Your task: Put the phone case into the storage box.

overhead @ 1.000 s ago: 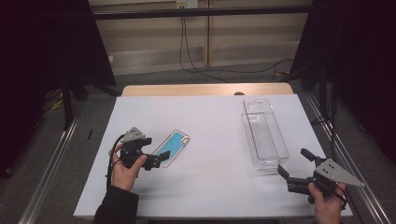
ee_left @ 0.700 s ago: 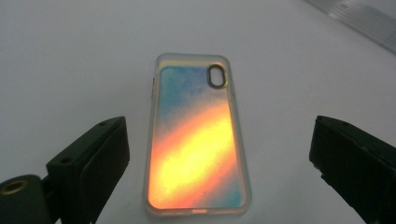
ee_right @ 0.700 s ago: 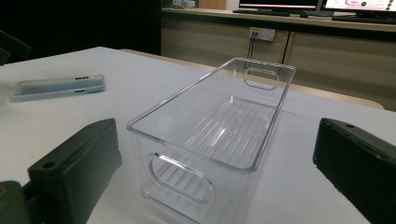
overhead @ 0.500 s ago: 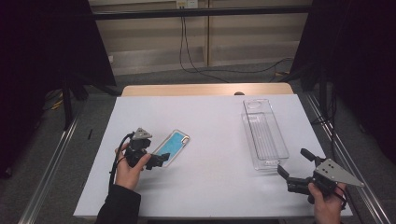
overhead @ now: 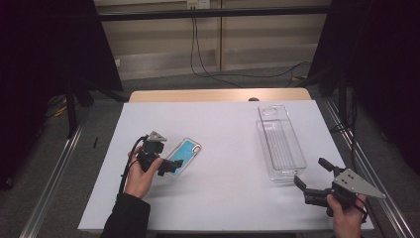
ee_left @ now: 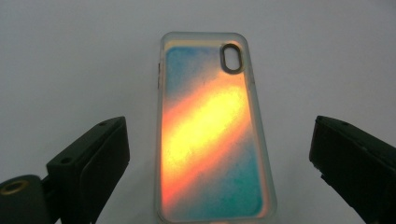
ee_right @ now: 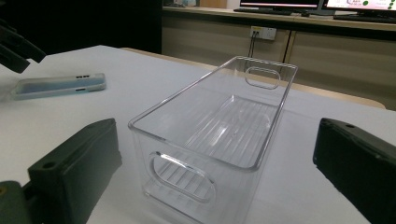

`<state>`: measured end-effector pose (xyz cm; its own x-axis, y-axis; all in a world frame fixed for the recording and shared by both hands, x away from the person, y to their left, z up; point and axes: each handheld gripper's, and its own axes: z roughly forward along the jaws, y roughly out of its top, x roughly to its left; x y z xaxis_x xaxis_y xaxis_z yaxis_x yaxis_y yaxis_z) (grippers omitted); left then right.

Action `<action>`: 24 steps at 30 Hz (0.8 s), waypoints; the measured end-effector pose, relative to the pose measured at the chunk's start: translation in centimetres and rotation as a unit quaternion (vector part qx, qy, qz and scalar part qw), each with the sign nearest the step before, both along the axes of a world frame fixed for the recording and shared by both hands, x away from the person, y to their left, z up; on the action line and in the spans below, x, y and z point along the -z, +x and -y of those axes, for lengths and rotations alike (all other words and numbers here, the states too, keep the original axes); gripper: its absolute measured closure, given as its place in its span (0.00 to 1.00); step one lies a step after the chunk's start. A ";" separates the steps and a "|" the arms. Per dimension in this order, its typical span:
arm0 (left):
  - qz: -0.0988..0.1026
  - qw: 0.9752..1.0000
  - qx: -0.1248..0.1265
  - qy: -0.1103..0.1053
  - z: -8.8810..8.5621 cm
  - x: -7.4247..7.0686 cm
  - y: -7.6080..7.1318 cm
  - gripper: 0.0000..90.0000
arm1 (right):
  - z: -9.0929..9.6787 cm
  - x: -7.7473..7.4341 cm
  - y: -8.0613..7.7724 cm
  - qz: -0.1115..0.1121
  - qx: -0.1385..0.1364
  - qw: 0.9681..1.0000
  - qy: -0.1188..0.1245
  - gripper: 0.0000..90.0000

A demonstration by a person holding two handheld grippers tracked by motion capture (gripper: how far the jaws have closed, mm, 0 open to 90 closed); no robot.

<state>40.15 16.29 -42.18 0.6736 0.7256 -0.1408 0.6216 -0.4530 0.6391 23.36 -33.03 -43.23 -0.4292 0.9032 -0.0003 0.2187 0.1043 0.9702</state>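
A phone case (overhead: 183, 155) with a blue and orange back lies flat on the white table (overhead: 218, 134), left of centre. My left gripper (overhead: 171, 164) stands open at the case's near end, its jaws wide on either side of the phone case (ee_left: 210, 135) without touching it. A clear plastic bin (overhead: 280, 143) stands empty on the table's right side. My right gripper (overhead: 310, 174) is open just short of the bin's near end, and the clear plastic bin (ee_right: 219, 135) sits between and beyond its jaws. The phone case (ee_right: 58, 85) lies far to the left there.
A tan table edge (overhead: 218, 95) runs along the back. Metal rails (overhead: 54, 173) flank the table on both sides, and cables (overhead: 208, 54) hang over the floor behind. Dark curtains stand at both back corners.
My left gripper has moved forward and right along the table, closing in over the near end of the phone case. The right gripper has stayed where it was.
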 end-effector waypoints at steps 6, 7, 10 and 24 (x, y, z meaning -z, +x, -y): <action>-0.012 1.000 0.004 0.022 0.8 0.7 1.0 0.06 | 0.0 0.0 0.0 0.001 0.000 1.000 -0.001 0.00; -0.014 1.000 0.008 0.027 1.0 0.8 1.2 0.06 | 0.0 0.0 0.0 0.001 0.000 1.000 -0.001 0.00; -0.023 0.999 0.013 0.036 1.6 1.1 1.7 0.06 | 0.0 0.0 0.0 0.000 -0.001 1.000 -0.001 0.00; -0.041 0.996 0.033 0.067 3.1 2.3 2.8 0.08 | 0.0 0.0 0.0 -0.003 -0.002 1.000 0.000 0.00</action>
<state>42.97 13.19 -44.44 0.7101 0.6966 -0.1027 0.6357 -0.5715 0.5189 23.39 -33.02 -43.28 -0.4332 0.9013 0.0025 0.2232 0.1046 0.9691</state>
